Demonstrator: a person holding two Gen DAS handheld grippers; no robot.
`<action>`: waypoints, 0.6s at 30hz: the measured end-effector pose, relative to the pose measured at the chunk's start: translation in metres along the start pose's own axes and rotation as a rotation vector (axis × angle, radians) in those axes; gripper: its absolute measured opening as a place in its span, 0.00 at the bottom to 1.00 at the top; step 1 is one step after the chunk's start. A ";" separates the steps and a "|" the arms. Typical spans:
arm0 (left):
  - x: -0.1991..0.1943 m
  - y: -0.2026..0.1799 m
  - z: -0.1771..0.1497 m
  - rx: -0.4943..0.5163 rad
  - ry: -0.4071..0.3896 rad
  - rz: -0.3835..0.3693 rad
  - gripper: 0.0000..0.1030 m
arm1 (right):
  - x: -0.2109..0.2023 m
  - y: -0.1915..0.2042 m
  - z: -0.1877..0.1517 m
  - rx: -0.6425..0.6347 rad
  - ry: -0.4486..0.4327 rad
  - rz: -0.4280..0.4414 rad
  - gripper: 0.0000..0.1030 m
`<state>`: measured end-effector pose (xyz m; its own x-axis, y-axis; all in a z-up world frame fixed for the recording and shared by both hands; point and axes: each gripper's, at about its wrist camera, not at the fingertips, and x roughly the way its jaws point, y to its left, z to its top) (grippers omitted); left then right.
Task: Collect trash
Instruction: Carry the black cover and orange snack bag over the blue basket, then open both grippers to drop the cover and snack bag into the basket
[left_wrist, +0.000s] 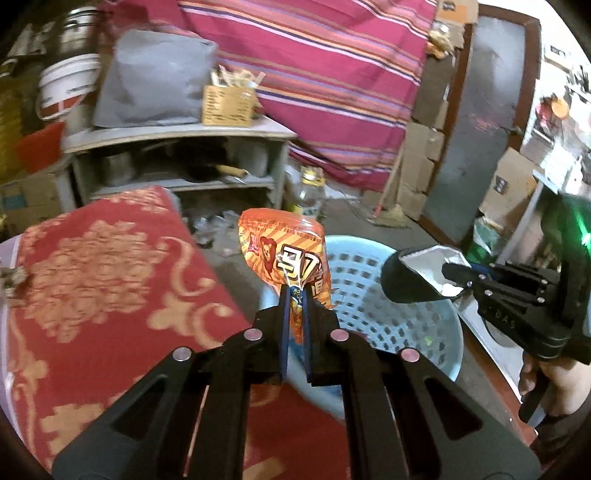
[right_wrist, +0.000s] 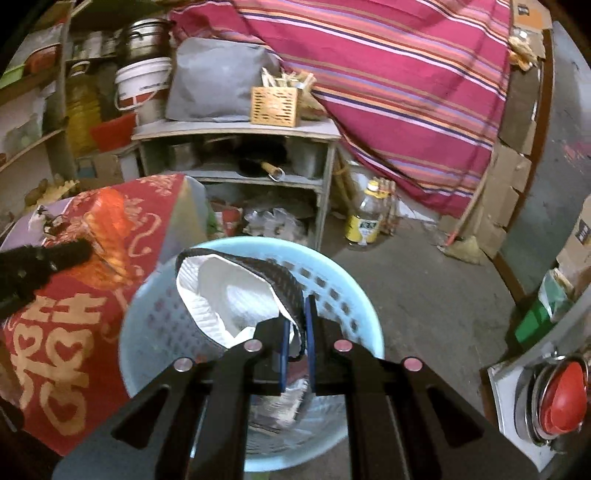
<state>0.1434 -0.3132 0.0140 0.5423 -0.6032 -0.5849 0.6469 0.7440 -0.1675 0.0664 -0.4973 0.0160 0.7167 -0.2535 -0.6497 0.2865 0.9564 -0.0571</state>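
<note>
Left claw (left_wrist: 295, 291) clamped on orange snack wrapper (left_wrist: 284, 254), wrapper upright, held over the near rim of the light-blue perforated basket (left_wrist: 417, 332), beside the red patterned cloth (left_wrist: 103, 280). Right claw (right_wrist: 297, 306) closed on black foil-lined bag (right_wrist: 236, 291), bag mouth open, hanging above the basket's opening. Crumpled wrappers already inside the basket (right_wrist: 284, 402). Basket sits on concrete floor (right_wrist: 424, 280).

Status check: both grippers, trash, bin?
Left hand-held gripper shut on orange snack wrapper. Right hand-held gripper shut on black foil bag, over blue basket. Nothing blocking.
</note>
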 end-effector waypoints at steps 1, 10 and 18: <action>0.009 -0.007 -0.002 0.008 0.008 -0.010 0.04 | 0.001 -0.003 -0.002 0.004 0.004 -0.002 0.08; 0.033 -0.016 -0.011 0.036 0.056 0.034 0.45 | 0.010 -0.007 -0.006 0.014 0.036 -0.001 0.08; -0.010 0.021 -0.010 -0.004 -0.007 0.153 0.77 | 0.022 0.008 -0.007 -0.002 0.070 0.004 0.09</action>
<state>0.1462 -0.2881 0.0086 0.6379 -0.4848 -0.5984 0.5541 0.8285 -0.0804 0.0793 -0.4944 -0.0040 0.6717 -0.2395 -0.7010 0.2829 0.9575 -0.0561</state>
